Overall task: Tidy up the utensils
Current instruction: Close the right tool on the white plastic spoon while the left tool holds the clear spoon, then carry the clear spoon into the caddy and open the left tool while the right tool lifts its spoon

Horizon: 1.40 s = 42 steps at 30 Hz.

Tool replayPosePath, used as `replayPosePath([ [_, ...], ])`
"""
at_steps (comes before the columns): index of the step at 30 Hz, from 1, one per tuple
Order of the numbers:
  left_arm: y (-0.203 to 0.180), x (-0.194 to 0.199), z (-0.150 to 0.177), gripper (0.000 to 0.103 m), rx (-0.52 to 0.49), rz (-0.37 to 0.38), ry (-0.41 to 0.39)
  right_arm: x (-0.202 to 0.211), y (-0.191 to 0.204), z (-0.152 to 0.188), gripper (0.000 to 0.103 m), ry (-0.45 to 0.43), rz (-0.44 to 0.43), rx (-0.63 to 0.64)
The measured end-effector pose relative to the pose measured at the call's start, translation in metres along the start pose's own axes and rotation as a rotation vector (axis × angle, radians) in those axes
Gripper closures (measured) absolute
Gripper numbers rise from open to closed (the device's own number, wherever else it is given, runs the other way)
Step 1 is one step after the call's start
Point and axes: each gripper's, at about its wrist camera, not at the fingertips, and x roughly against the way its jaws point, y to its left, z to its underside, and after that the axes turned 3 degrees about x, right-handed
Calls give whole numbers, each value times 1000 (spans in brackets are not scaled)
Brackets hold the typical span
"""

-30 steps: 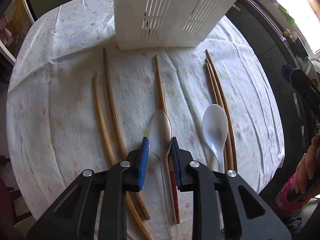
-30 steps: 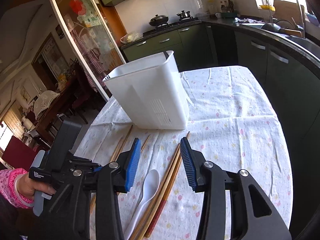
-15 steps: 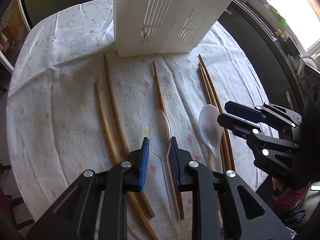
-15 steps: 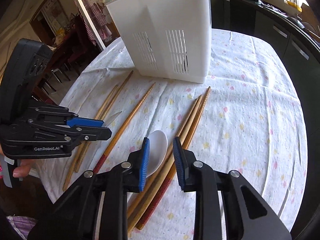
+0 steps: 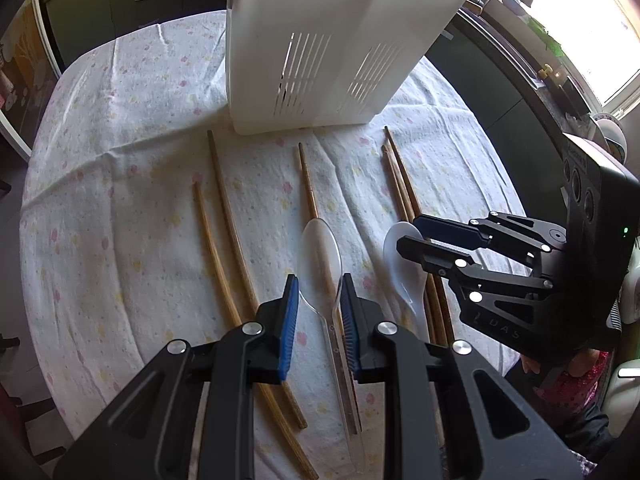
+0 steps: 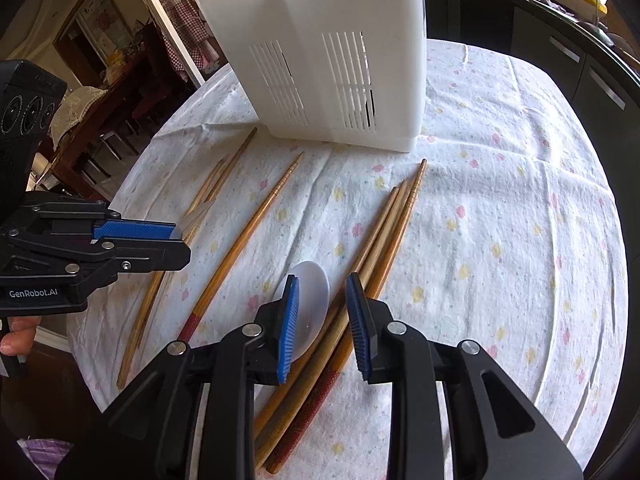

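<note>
Plainly, the clear plastic spoon (image 5: pixel 320 252) is in the left claw (image 5: pixel 319 280): the blue pads stand narrow and pinch its handle, and its bowl pokes out past the tips, over the single red-ended chopstick (image 5: pixel 308 184) that lies on the cloth. Just to the right, the white spoon (image 6: pixel 312 300) lies flat on the desk, touching a bundle of three chopsticks (image 6: pixel 384 236) along its right side. The right claw (image 6: pixel 323 284) hangs steeply over it at a narrow gap, its jaws having just been closing; the spoon's bowl and the nearest chopstick sit between the pads, but neither pad is seen pressing on them. The two claws are close together, their tips pointing towards each other across the spoons. Further left, two long chopsticks (image 5: pixel 224 220) lie side by side, well apart from the spoons. The white slotted utensil holder (image 5: pixel 320 60) stands upright at the far side, the chopstick tips stopping just short of its base. To the right of the bundle the flowered cloth of the desk (image 6: pixel 500 220) runs bare out to its rounded edge, with dark kitchen cabinets (image 6: pixel 560 40) beyond. A person's thumb (image 6: pixel 16 340) shows under the left claw's handle.
</note>
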Motion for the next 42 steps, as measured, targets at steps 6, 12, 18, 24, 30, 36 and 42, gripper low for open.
replayPosePath([
  [6, -4, 12, 1, 83, -9, 11, -27, 13, -6, -3, 100, -48, -55, -69],
  [12, -13, 35, -2, 83, -26, 41, -72, 45, -8, -3, 100, -136, -98, -105],
  [18, -31, 78, -18, 83, -58, 66, -166, 80, -7, -7, 100, -241, -119, -117],
  [24, -50, 143, -56, 83, -90, 62, -356, 96, -9, -2, 100, -288, -121, -123],
  [30, -62, 187, -101, 83, -115, 3, -601, 112, -22, 3, 100, -334, -104, -149],
  [36, -74, 189, -135, 83, -141, -102, -815, 123, -34, 7, 100, -361, -84, -171],
  [42, -79, 171, -152, 83, -170, -215, -945, 132, -43, 8, 100, -391, -69, -184],
])
